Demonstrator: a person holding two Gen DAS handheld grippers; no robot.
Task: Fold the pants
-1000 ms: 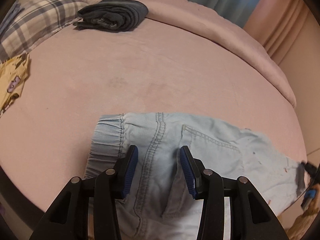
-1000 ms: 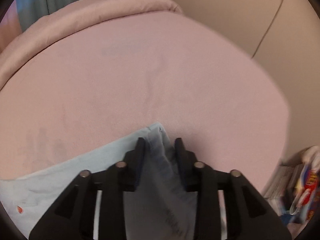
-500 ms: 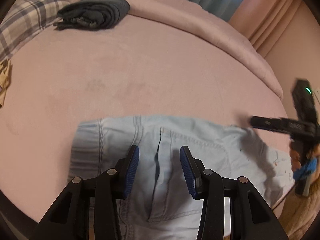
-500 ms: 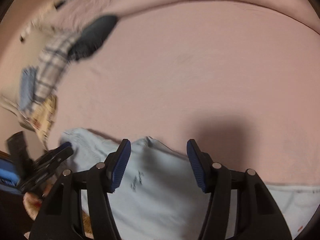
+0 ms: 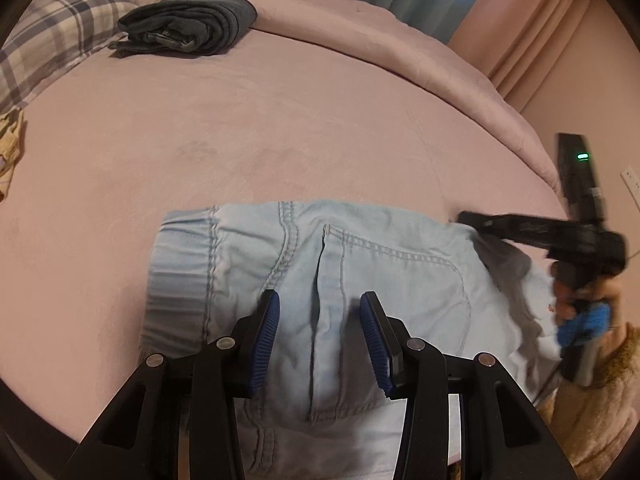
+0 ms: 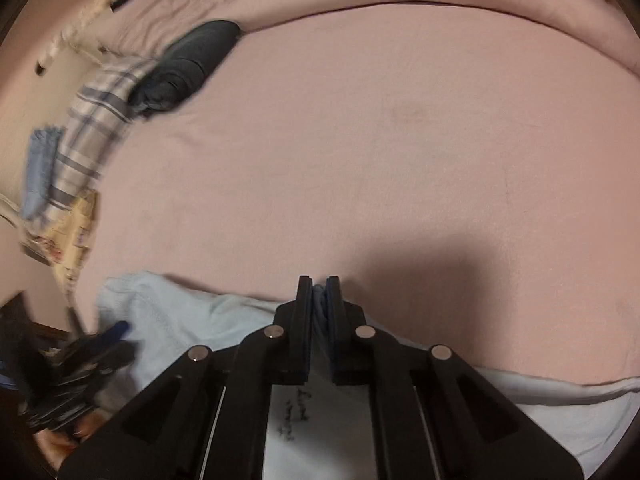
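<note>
A: Fingers first. Right gripper: jaws closing, a pinch of pale denim already between the pads at the far edge of the pants. Left gripper: jaws parted, hanging over the seat pocket, a ridge of cloth between the pads but not clearly pressed by them. I read that one as released.

B: Largest down, then. Bed?

A: Pink sheet, mostly bare. Pants lie at the near edge, elastic waistband to the left in the left wrist view, legs running off right. A dark folded garment sits well apart by the plaid pillow.

B: Progress?

A: Early, I judge. Pants look flattened and perhaps halved lengthwise; crosswise folds are left.

B: Pose?

A: Both grippers tilt steeply down. Person's hand grips the right tool's handle, fuzzy sleeve below.
</note>
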